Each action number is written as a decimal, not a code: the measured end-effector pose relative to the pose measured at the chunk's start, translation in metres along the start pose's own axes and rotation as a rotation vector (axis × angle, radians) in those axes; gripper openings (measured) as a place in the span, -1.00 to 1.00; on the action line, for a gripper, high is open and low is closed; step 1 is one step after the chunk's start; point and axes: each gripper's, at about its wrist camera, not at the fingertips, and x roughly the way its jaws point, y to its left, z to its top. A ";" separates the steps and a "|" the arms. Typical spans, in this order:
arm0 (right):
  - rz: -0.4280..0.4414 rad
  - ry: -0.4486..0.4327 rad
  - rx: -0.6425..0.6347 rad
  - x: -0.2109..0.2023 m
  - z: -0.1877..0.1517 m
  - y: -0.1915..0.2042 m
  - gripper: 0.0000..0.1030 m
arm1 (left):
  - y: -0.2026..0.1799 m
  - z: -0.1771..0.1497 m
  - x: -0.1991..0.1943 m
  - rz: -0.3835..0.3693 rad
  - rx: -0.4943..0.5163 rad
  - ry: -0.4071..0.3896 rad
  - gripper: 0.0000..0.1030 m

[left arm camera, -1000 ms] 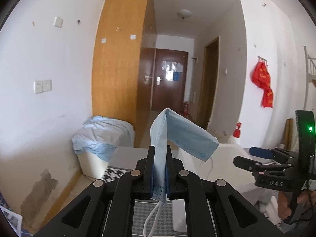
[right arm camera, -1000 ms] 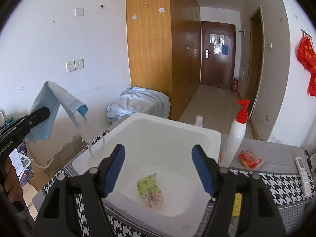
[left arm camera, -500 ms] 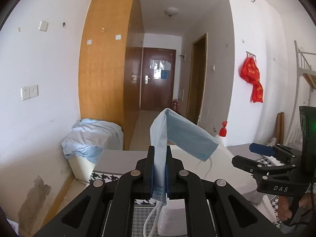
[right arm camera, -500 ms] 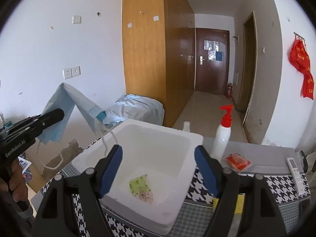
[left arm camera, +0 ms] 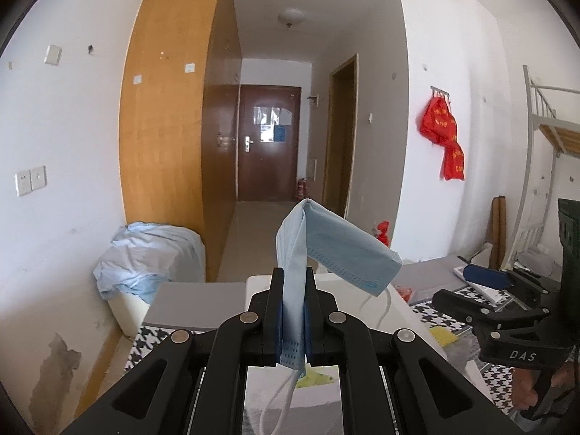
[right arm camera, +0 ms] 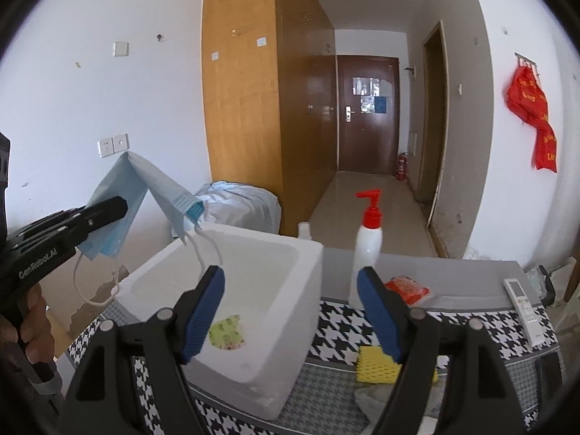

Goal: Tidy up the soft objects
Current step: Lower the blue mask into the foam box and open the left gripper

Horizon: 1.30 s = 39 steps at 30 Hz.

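The face mask (left arm camera: 294, 290) is a pale blue pleated surgical type with white ear loops. It is folded over on itself: one half rises from the grip, the other droops toward 4 o'clock in the left wrist view. Its loops hang free below both ends. In the right wrist view the face mask (right arm camera: 145, 195) sits in the air at 10 o'clock, with its drooping end above the left rim of the white foam box (right arm camera: 308, 290).

The left gripper (left arm camera: 293, 308) is fully closed, and its blue pads clamp the lower part of the mask between them. A hand (right arm camera: 29, 326) grips its handle at 8 o'clock in the right wrist view.

The right gripper (right arm camera: 290, 311) stands wide apart with nothing between its blue pads (right arm camera: 203, 311). It hovers over the near right part of the box and touches nothing.

The box is open-topped and rests on a houndstooth-patterned table cover (right arm camera: 471, 330). A green patterned soft item (right arm camera: 226, 333) lies on its floor; the rest of the floor is bare. Just beside the box's right wall, at 1 o'clock, stands a white pump bottle (right arm camera: 368, 243) with a red head. A red packet (right arm camera: 407, 288), a yellow sponge (right arm camera: 377, 366) and a white remote control (right arm camera: 522, 304) lie further right on the table. The space above the box is unobstructed.
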 end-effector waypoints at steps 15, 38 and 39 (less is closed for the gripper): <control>-0.049 -0.014 0.021 -0.015 -0.009 -0.024 0.67 | -0.014 -0.002 0.022 -0.029 0.015 0.048 -0.83; -0.093 -0.006 0.066 -0.020 -0.023 -0.045 0.68 | -0.022 -0.010 0.059 -0.014 0.003 0.147 -0.41; -0.094 -0.006 0.066 -0.020 -0.023 -0.045 0.68 | -0.021 -0.011 0.059 -0.013 -0.004 0.149 -0.10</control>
